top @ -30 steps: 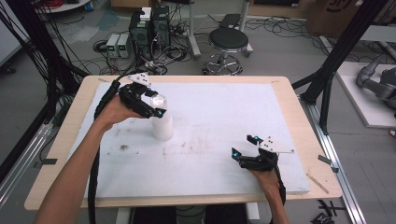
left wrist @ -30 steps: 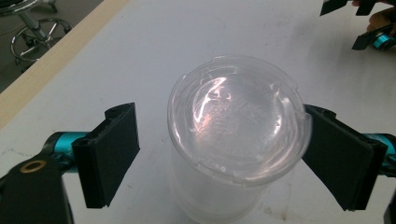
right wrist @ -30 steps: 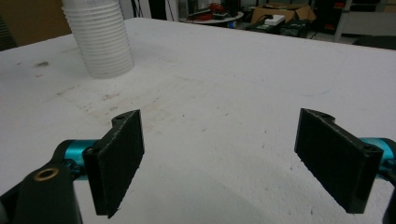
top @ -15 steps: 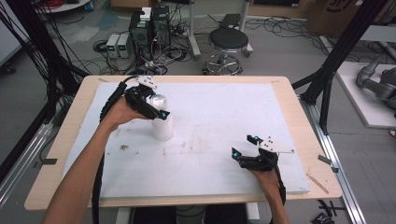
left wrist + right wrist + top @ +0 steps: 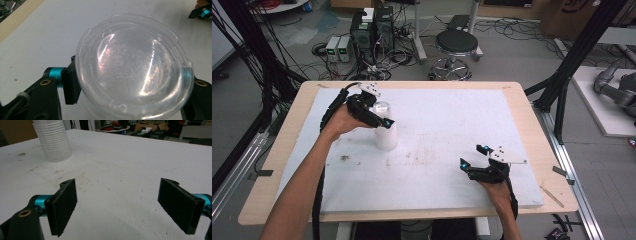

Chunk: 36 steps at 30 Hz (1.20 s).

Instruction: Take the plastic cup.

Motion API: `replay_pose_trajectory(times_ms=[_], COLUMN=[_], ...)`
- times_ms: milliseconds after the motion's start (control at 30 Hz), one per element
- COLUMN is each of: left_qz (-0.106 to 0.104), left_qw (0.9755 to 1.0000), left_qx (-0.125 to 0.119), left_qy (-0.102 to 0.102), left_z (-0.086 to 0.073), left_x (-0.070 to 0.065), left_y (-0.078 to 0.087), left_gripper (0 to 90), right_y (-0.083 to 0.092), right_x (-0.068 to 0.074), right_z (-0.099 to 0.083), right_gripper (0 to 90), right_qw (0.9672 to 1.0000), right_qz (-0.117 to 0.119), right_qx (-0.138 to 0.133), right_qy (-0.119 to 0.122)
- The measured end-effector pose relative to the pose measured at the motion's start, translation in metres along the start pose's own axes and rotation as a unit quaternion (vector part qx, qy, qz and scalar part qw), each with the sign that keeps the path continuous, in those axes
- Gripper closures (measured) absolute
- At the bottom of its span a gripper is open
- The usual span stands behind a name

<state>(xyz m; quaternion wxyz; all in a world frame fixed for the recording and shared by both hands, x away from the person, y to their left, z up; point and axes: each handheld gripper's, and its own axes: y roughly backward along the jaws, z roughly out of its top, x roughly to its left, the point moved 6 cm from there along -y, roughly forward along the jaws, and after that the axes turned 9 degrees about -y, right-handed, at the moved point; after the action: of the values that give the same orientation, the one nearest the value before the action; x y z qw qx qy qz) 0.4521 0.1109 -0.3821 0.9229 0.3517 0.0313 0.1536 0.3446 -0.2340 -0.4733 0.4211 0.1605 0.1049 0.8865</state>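
Note:
A clear round plastic lid (image 5: 132, 67) sits between the jaws of my left gripper (image 5: 131, 85), which is shut on its rim. In the high view the left gripper (image 5: 381, 112) holds the lid (image 5: 382, 106) just above a white ribbed stack of cups (image 5: 387, 135) standing on the white mat. The cup stack (image 5: 53, 140) stands far off to the left in the right gripper view. My right gripper (image 5: 472, 156) rests low near the front right of the mat, its jaws wide open (image 5: 117, 202) with nothing between them.
The white mat (image 5: 447, 120) covers a wooden table (image 5: 542, 150) and has faint brown stains near its middle. Black frame posts (image 5: 562, 95) stand off the right edge; a stool (image 5: 456, 45) and electronics (image 5: 372, 30) are on the floor beyond.
My left gripper with the lid has shifted slightly right and down, closer over the cup stack. The right gripper has stayed where it was.

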Motion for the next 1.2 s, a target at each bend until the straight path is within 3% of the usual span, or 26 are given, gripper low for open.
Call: replay_pose_trajectory(times_ms=[333,533,900,1200], left_qz=[0.006,0.011,0.033,0.049], left_qw=[1.0000,0.9999,0.9988,0.9976], left_qx=[0.003,-0.002,-0.034,-0.041], left_qy=[0.001,0.000,-0.014,-0.025], left_z=[0.001,0.012,0.056,0.077], left_x=[0.000,-0.001,-0.003,-0.003], left_y=[0.002,0.010,0.052,0.079], left_gripper=[34.6,35.4,35.9,36.4], right_y=[0.000,0.000,-0.001,-0.001], right_x=[0.000,0.000,0.000,0.000], right_z=[0.000,0.000,0.000,0.000], right_gripper=[15.8,15.8,15.8,15.8], right_qw=[1.0000,1.0000,1.0000,1.0000], right_qz=[-0.001,-0.001,-0.002,-0.002], right_qx=[0.000,0.001,-0.001,0.000], right_qy=[-0.001,-0.001,0.002,0.002])
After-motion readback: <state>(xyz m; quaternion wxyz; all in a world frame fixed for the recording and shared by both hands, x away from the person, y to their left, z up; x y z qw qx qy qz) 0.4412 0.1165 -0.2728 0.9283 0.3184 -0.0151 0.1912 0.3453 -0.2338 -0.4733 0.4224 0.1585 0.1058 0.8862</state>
